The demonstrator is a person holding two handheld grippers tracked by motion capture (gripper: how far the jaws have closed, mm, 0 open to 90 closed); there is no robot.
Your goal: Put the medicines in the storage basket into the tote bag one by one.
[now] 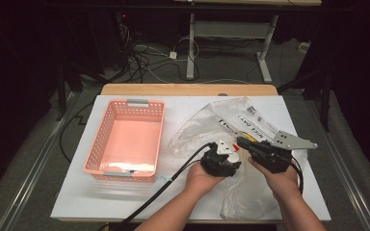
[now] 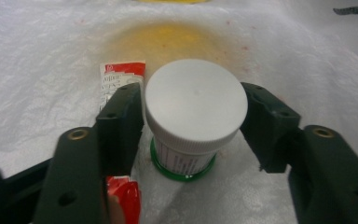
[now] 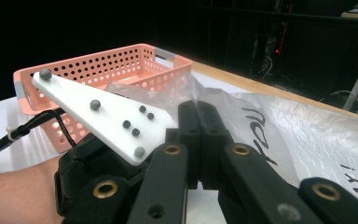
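Jar: a small round white plastic jar (image 2: 193, 119) with a ribbed white screw lid and a green base ring stands upright on the crinkled clear plastic bag (image 2: 42, 93), seen in the left gripper view.
Jar and claw: the jar sits squarely between the two black jaws of the left gripper (image 2: 193, 126); the left-hand pad lies close against the lid's edge, while a narrow gap shows at the right-hand pad, so the jaws stand apart around the jar rather than clamped on it.
Tube: a flat red and white tube (image 2: 121, 77) lies on the bag just left of the jar, partly under the left-hand jaw, its red end showing near the bottom edge.
Stain: a yellow tint (image 2: 168, 42) shows through the bag beyond the jar.
Right claw: the right gripper (image 3: 198, 135) has its two black jaws pressed together on a fold of the clear bag (image 3: 261, 126), which bears black lettering.
Hands: in the high view the left gripper (image 1: 231, 153) and the right gripper (image 1: 243, 142) meet over the bag (image 1: 212, 122) at the near right of the white table (image 1: 72, 202).
Basket: a pink perforated plastic basket (image 1: 108, 125) sits to the left, well apart from both claws.
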